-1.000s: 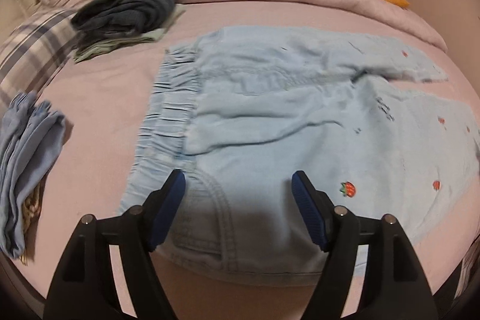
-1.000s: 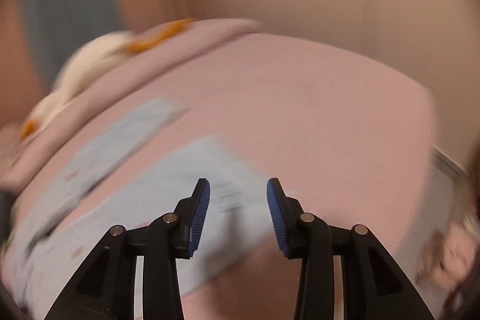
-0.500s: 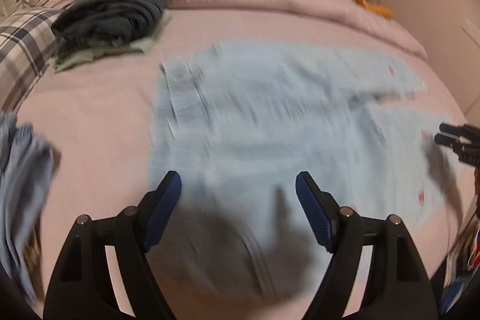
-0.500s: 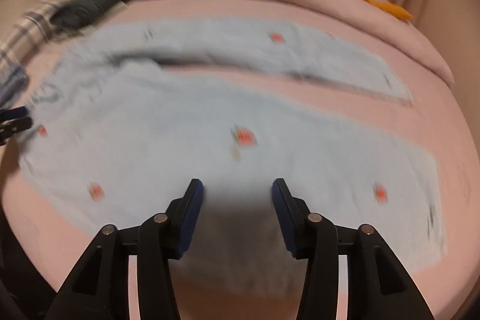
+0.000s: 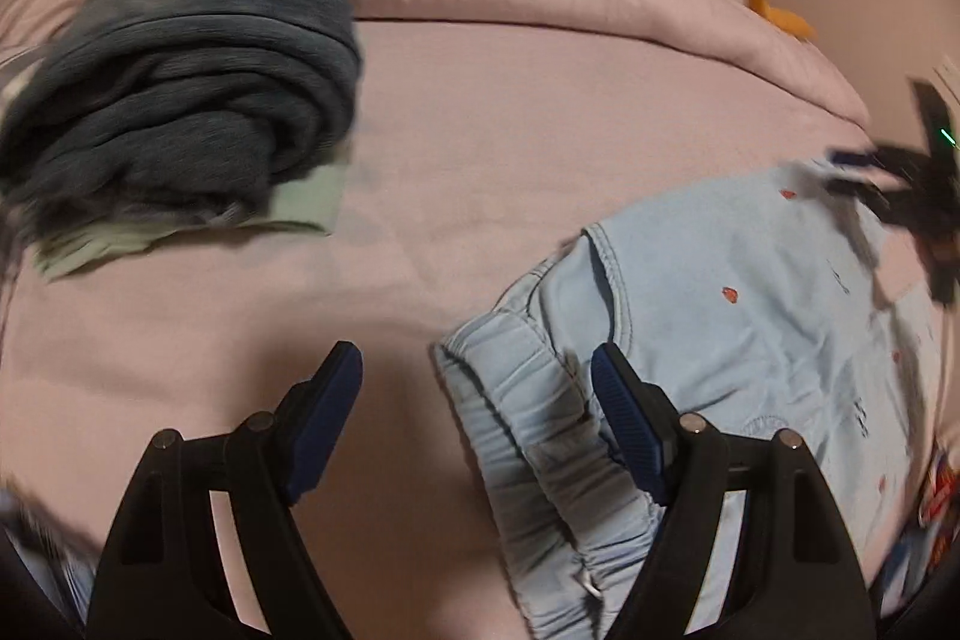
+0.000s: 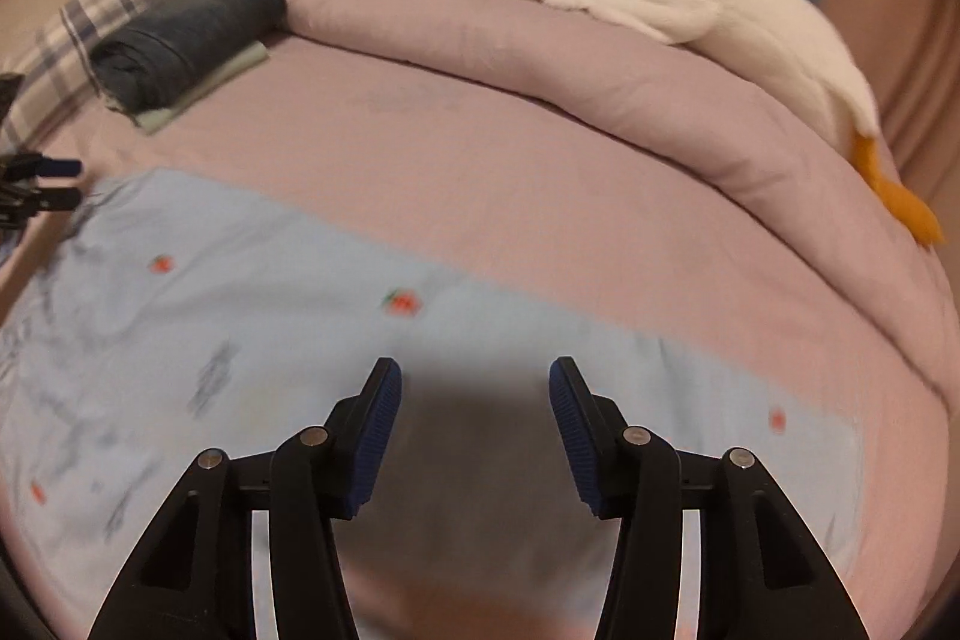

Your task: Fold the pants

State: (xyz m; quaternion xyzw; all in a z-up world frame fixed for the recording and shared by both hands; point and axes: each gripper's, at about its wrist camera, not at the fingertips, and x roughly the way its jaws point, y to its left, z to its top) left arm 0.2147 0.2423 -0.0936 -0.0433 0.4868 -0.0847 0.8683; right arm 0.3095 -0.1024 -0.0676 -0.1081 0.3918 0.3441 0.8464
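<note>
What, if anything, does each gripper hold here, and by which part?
Nothing is held. The left gripper and right gripper both hang with jaws open above the light blue pants, pads apart from the fabric.

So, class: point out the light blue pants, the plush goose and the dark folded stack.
light blue pants [image 5: 744, 316]: left wrist view, upper leg panel.
plush goose [image 6: 720, 10]: right wrist view, white body.
dark folded stack [image 5: 198, 82]: left wrist view, top fold.

Pale blue pants [image 6: 252, 316] are showing small red marks, possibly strawberries. The bed [image 6: 492, 148] is looking pink, the goose [image 6: 690, 4] white with orange beak, beyond the blue-padded tongs [image 6: 475, 400].
</note>
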